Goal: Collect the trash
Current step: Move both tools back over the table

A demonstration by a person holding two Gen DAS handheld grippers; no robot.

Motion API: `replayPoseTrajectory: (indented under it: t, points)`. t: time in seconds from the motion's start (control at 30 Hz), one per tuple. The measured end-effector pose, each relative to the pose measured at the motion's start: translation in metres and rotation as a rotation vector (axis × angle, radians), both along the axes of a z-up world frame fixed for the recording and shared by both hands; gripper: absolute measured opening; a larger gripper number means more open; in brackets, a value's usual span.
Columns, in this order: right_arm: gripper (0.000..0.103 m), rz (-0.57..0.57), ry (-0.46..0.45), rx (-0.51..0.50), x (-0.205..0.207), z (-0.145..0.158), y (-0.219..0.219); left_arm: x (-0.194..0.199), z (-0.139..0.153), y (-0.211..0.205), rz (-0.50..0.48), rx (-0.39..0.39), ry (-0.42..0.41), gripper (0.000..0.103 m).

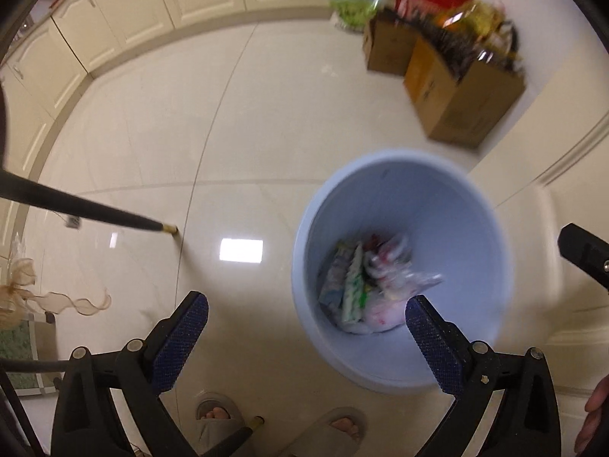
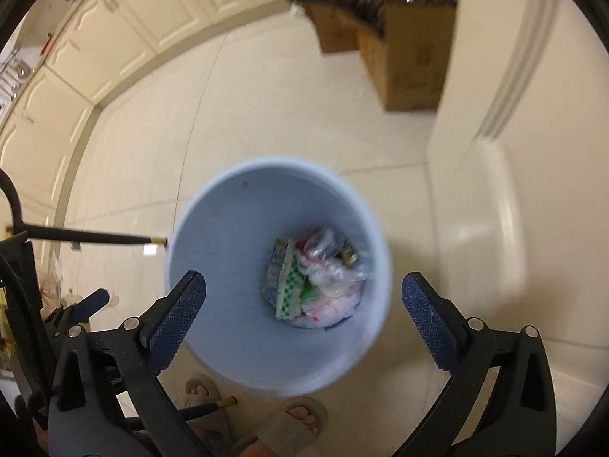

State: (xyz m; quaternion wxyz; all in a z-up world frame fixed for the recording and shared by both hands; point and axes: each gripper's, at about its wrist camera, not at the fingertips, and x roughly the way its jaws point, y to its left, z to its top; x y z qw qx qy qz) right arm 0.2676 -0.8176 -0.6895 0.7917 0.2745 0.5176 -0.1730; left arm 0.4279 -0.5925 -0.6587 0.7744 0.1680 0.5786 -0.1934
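A pale blue round bin (image 1: pixel 475 205) stands on the tiled floor, seen from above; it also shows in the right wrist view (image 2: pixel 213 228). Crumpled plastic wrappers and packets (image 1: pixel 377 285) lie in its bottom, also in the right wrist view (image 2: pixel 316 282). My left gripper (image 1: pixel 306 314) is open and empty, hovering above the bin's left rim. My right gripper (image 2: pixel 303 291) is open and empty, held directly over the bin's mouth. The right gripper's tip (image 1: pixel 582 251) shows at the right edge of the left view. The left gripper (image 2: pixel 82 308) shows low left in the right view.
Cardboard boxes (image 1: pixel 456 87) stuffed with bags stand by the far wall, also in the right wrist view (image 2: pixel 403 57). Cream cabinets (image 1: pixel 125 3) run along the back and left. A black rod (image 1: pixel 87 209) slants over the floor. My sandalled feet (image 1: pixel 217 419) are below. A cream cabinet side (image 2: pixel 514 190) is right.
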Motion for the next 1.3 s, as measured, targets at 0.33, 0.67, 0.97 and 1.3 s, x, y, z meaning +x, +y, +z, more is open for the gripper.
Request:
replayPoseTrajectory:
  t: [0.33, 0.67, 0.97, 1.3]
  points:
    - [0.103, -0.085, -0.176, -0.236, -0.063, 0.198, 0.009, -0.081, 0.183, -0.009, -0.154, -0.200, -0.176, 0.102]
    - [0.103, -0.124, -0.341, -0.356, -0.131, 0.359, 0.081, -0.179, 0.343, 0.092, -0.199, -0.320, -0.479, 0.102]
    - [0.103, 0.051, -0.469, -0.404, -0.118, 0.444, 0.207, -0.226, 0.410, 0.277, -0.043, -0.399, -0.627, 0.102]
    - [0.103, 0.289, -0.555, -0.393, -0.048, 0.478, 0.350, -0.270, 0.449, 0.421, 0.175, -0.333, -0.686, 0.102]
